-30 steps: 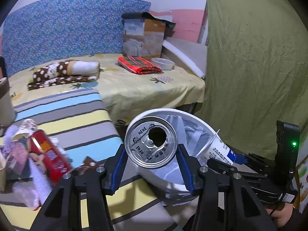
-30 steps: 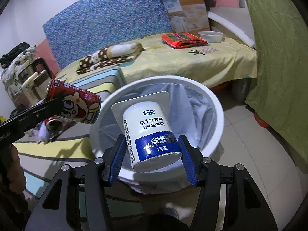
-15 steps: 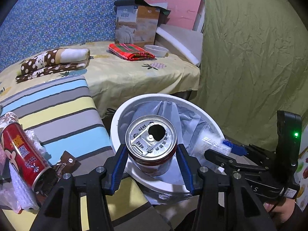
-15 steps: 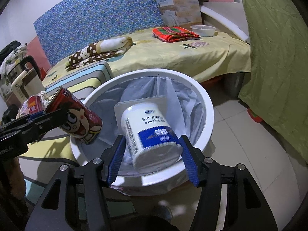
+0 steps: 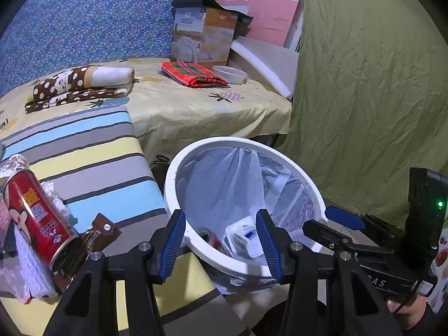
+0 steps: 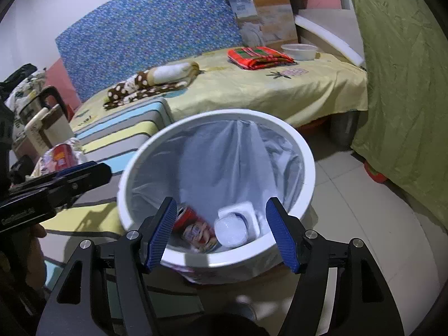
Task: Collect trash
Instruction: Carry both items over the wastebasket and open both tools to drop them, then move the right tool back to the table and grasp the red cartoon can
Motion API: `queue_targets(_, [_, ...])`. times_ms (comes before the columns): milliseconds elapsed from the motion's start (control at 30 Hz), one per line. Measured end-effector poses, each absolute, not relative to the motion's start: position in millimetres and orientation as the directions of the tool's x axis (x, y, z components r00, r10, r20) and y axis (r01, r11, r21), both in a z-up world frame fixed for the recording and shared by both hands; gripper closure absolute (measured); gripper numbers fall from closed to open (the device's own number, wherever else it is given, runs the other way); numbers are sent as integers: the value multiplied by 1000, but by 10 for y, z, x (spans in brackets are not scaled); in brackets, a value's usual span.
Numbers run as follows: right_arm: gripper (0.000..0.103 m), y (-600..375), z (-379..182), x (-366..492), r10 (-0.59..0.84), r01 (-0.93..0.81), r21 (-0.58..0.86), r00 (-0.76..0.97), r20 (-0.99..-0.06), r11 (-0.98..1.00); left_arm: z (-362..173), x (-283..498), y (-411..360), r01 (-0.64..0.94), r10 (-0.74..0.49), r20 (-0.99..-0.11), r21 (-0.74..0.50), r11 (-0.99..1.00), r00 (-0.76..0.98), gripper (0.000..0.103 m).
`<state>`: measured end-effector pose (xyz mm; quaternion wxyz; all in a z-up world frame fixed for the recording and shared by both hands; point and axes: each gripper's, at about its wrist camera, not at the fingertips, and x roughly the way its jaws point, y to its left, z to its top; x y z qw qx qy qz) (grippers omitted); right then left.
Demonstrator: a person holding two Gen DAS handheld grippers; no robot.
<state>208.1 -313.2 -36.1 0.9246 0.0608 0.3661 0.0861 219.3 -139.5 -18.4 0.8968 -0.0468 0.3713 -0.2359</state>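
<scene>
A white bin (image 5: 173,179) (image 6: 305,151) with a clear liner stands on the floor beside the striped bench. Inside lie a red can (image 6: 193,224) (image 5: 212,240) and a white-and-blue yogurt cup (image 6: 233,226) (image 5: 246,236). My left gripper (image 5: 221,240) is open and empty over the bin's near rim. My right gripper (image 6: 221,232) is open and empty above the bin; its fingers also show in the left wrist view (image 5: 344,221). Another red can (image 5: 39,221) lies on the bench among wrappers (image 5: 100,229), and it also shows in the right wrist view (image 6: 60,155).
The striped bench (image 5: 84,151) is left of the bin. Behind it is a bed with a yellow sheet (image 5: 196,106), a spotted blanket (image 5: 81,81), red cloth (image 5: 193,74), a bowl (image 5: 229,74) and a box (image 5: 201,42). A green curtain (image 5: 364,84) hangs at right. Kettles (image 6: 42,117) stand far left.
Both grippers have opened. The red can and the yogurt cup have dropped from the jaws into the bin.
</scene>
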Motion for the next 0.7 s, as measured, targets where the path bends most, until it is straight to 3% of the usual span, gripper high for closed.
queue_targets(700, [34,-2503,-168,1739,388,-345,196,677,-625,918,-29,1311,-591,170,-234,-604,-162,972,761,51])
